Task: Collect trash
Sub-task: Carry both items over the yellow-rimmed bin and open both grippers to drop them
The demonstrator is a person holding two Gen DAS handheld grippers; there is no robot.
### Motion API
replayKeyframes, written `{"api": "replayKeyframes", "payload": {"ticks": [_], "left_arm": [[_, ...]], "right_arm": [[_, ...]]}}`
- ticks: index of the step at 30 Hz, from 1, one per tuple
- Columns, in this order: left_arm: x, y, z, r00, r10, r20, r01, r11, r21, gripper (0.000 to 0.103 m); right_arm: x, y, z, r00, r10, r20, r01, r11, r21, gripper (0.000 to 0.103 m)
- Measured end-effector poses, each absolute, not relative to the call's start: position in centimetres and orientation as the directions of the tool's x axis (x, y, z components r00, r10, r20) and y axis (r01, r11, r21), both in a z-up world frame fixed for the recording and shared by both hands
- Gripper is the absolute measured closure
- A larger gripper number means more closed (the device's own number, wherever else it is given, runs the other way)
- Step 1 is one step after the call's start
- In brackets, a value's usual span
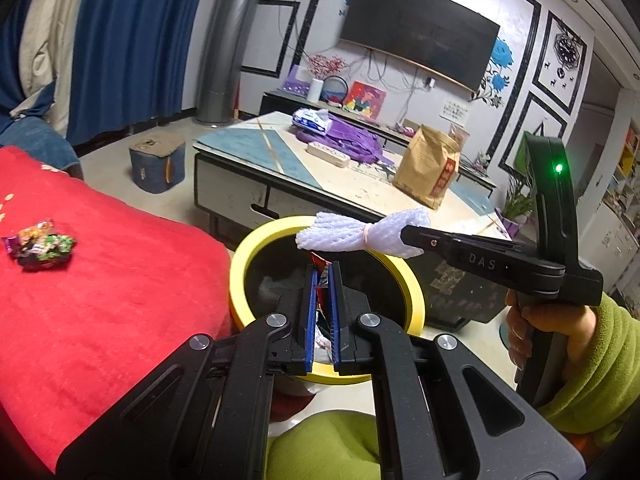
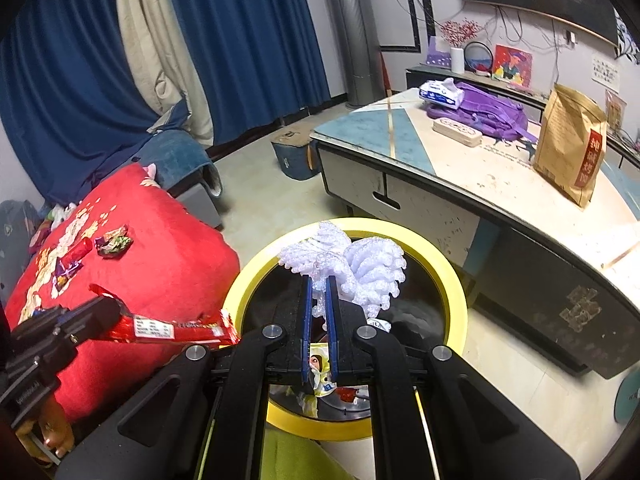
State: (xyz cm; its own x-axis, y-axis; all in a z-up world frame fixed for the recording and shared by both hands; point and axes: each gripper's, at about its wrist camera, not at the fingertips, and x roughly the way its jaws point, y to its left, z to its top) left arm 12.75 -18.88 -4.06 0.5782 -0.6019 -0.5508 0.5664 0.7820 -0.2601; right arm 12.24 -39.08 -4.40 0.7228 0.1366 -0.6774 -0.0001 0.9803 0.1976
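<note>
Fuzzy red blanket (image 1: 120, 272), glossy wrapper (image 2: 176, 330)

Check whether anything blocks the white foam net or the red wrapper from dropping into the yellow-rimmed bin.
Nothing visible does. The right gripper holds the white foam net above the open mouth of the yellow-rimmed bin. The left gripper holds the red wrapper at the bin's rim, and the opening is uncovered.

The bin (image 2: 454, 280) is set on the floor between the cushion (image 2: 160, 264) at nine o'clock and the table (image 2: 500, 200) at two o'clock. Wrappers (image 2: 114, 243) are scattered on the cushion. On the table a bag (image 2: 572, 144) is stood, with a backpack (image 2: 488, 114) laid behind it at eleven o'clock. A box (image 2: 292, 158) is placed on the floor left of the table.
</note>
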Motion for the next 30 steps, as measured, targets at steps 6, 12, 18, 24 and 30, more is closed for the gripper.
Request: {"api": "replayKeyframes", "payload": {"ticks": [6,12,18,24,30], "left_arm": [[13.4,-20.1,-5.0,0.549,-0.602,-0.581,0.579,0.774,-0.255,0.101],[13.8,-21.3,-5.6,0.528,-0.602,-0.599,0.595,0.766,-0.245,0.101],[14.4,-21.9,-6.2,0.512,-0.604,-0.611,0.6,0.761,-0.249,0.101],[14.8,-22.3,-6.8,0.51,-0.598,-0.619,0.593,0.765,-0.251,0.1],[15.0,-22.1,-7.3,0.507,-0.591,-0.627,0.578,0.773,-0.261,0.08]], "right_arm": [[12.6,-39.7,-4.8,0.715,0.139,-0.685,0.017,0.976,0.216,0.096],[12.8,-40.1,-5.3,0.706,0.142,-0.694,0.032,0.972,0.232,0.096],[13.0,-40.3,-5.7,0.7,0.14,-0.701,0.047,0.97,0.241,0.096],[13.2,-40.4,-6.0,0.693,0.135,-0.708,0.059,0.968,0.243,0.092],[13.0,-40.8,-5.9,0.7,0.115,-0.704,0.082,0.967,0.24,0.072]]}}
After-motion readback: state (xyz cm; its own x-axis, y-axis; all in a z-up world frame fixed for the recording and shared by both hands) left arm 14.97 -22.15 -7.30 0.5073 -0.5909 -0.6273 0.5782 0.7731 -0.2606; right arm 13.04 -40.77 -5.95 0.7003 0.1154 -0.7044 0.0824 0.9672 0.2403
